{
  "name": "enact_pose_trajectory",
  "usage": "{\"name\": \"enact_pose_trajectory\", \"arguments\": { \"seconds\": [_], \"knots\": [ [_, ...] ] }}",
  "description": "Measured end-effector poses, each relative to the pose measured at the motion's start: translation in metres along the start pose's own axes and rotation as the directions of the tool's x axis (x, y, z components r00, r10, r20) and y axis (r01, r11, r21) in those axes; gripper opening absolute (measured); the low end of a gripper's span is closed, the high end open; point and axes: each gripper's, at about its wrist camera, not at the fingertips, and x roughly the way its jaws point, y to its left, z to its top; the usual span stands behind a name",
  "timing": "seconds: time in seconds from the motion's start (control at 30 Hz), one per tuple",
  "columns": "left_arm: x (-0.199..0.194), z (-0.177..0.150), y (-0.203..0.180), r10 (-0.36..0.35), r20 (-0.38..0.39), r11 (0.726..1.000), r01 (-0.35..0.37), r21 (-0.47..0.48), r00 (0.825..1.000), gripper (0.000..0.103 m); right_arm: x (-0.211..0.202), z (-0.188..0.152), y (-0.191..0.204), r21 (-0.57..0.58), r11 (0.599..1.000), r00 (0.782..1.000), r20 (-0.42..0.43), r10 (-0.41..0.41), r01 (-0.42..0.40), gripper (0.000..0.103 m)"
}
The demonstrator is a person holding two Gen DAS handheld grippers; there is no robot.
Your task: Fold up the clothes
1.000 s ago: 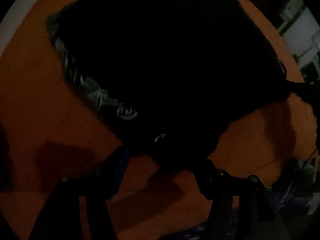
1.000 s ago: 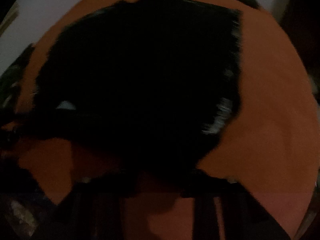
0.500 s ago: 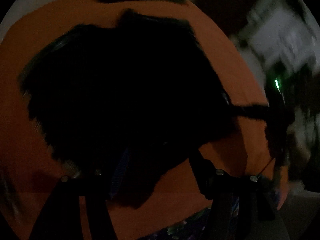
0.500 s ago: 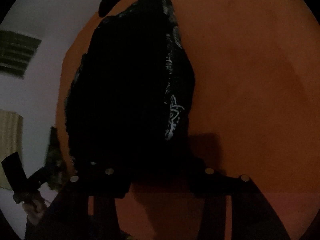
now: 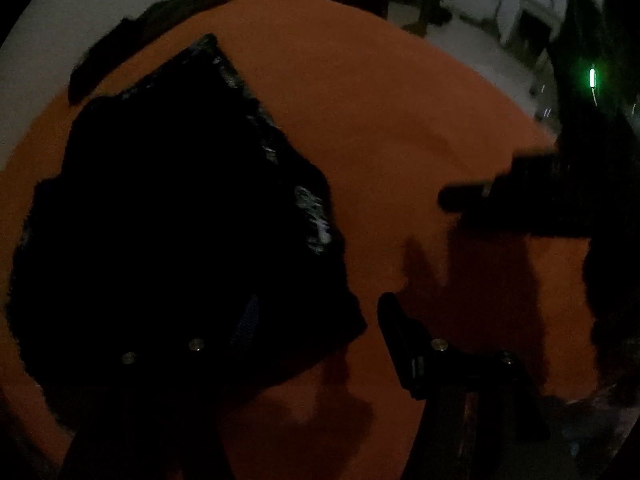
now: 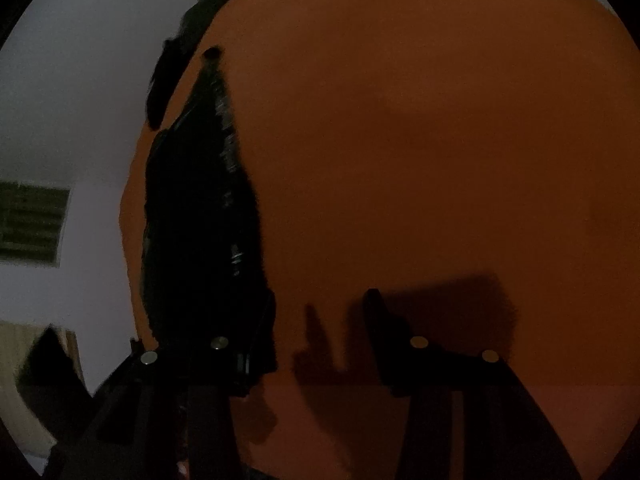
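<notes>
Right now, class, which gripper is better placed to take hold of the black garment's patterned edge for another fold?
Left, probably. The left gripper sits open beside the black garment; the right gripper faces mostly bare orange cloth.
</notes>
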Motion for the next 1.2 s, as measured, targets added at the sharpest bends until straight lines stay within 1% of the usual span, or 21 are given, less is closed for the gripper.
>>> {"name": "enact_pose_trajectory", "arguments": {
  "seconds": [0.07,0.1,0.17,0.23,0.33,0.37,0.43,0.5,0.53,0.6,0.63,0.67,0.77,0.83,0.9,0.93,1.0,1.03,1.07,1.13,1.2],
  "knots": [
    [0.011,-0.003,-0.009,0.093,-0.022,0.996,-0.093,0.013,0.995,0.063,-0.003,-0.002,-0.009,0.026,1.000,1.000,0.004,-0.010,0.010,0.044],
    [0.016,-0.005,-0.012,0.143,-0.034,0.990,-0.142,0.016,0.989,0.063,-0.007,-0.001,-0.016,0.032,0.999,1.000,0.008,-0.020,0.020,0.044],
    [0.026,-0.007,-0.015,0.226,-0.043,0.974,-0.225,0.036,0.973,0.063,-0.012,0.000,-0.020,0.038,0.998,0.998,0.030,-0.048,0.047,0.044],
    [0.032,-0.014,-0.018,0.295,-0.013,0.953,-0.293,0.082,0.955,0.063,-0.016,0.004,-0.027,0.060,0.997,0.997,0.046,-0.060,0.057,0.044],
    [0.036,-0.025,-0.024,0.348,0.061,0.929,-0.353,0.113,0.935,0.063,-0.018,0.008,-0.041,0.106,0.993,0.997,0.051,-0.058,0.052,0.044],
    [0.036,-0.027,-0.023,0.347,0.074,0.929,-0.353,0.106,0.935,0.062,-0.017,0.009,-0.044,0.111,0.993,0.997,0.050,-0.055,0.050,0.044],
    [0.033,-0.028,-0.017,0.313,0.080,0.945,-0.318,0.071,0.946,0.059,-0.013,0.014,-0.041,0.107,0.993,0.997,0.051,-0.060,0.054,0.044],
    [0.031,-0.025,-0.002,0.239,0.075,0.971,-0.241,0.010,0.968,0.055,-0.006,0.019,-0.030,0.091,0.993,0.996,0.051,-0.079,0.074,0.044],
    [0.030,-0.024,0.005,0.201,0.085,0.980,-0.201,-0.011,0.976,0.050,-0.005,0.020,-0.027,0.080,0.993,0.995,0.050,-0.088,0.084,0.044],
    [0.028,-0.025,0.016,0.133,0.124,0.991,-0.131,-0.024,0.983,0.034,-0.005,0.022,-0.027,0.065,0.994,0.995,0.045,-0.094,0.091,0.044],
    [0.022,-0.027,0.025,0.093,0.145,0.995,-0.089,-0.033,0.985,0.017,-0.006,0.025,-0.027,0.059,0.994,0.995,0.044,-0.092,0.089,0.044],
    [0.016,-0.030,0.036,0.053,0.165,0.998,-0.046,-0.047,0.985,0.011,-0.007,0.025,-0.024,0.054,0.995,0.995,0.046,-0.089,0.086,0.044],
    [-0.010,-0.040,0.064,-0.052,0.232,0.991,0.078,-0.105,0.971,0.009,-0.004,0.031,-0.011,0.037,0.998,0.998,0.041,-0.057,0.055,0.044],
    [-0.028,-0.046,0.078,-0.083,0.279,0.986,0.120,-0.119,0.957,0.009,-0.001,0.037,0.002,0.015,1.000,0.999,0.028,-0.025,0.025,0.044],
    [-0.045,-0.051,0.090,-0.105,0.325,0.980,0.154,-0.128,0.940,0.009,0.011,0.051,0.027,-0.045,0.999,1.000,0.005,0.012,-0.012,0.044],
    [-0.049,-0.053,0.095,-0.114,0.334,0.976,0.167,-0.136,0.936,0.009,0.019,0.060,0.042,-0.080,0.996,0.999,-0.017,0.038,-0.039,0.044],
    [-0.053,-0.057,0.103,-0.128,0.335,0.969,0.190,-0.158,0.933,0.009,0.038,0.083,0.069,-0.130,0.986,0.994,-0.059,0.093,-0.100,0.053],
    [-0.055,-0.059,0.105,-0.134,0.335,0.967,0.198,-0.163,0.933,0.009,0.051,0.100,0.085,-0.147,0.980,0.989,-0.084,0.123,-0.135,0.064],
    [-0.057,-0.061,0.105,-0.140,0.334,0.965,0.204,-0.165,0.932,0.009,0.065,0.118,0.101,-0.158,0.972,0.982,-0.107,0.157,-0.173,0.068],
    [-0.060,-0.063,0.105,-0.145,0.334,0.965,0.208,-0.159,0.931,0.009,0.086,0.149,0.124,-0.167,0.959,0.969,-0.137,0.207,-0.229,0.071],
    [-0.063,-0.062,0.109,-0.148,0.335,0.965,0.211,-0.159,0.930,0.009,0.114,0.184,0.146,-0.166,0.951,0.957,-0.174,0.234,-0.262,0.073]
  ]
}}
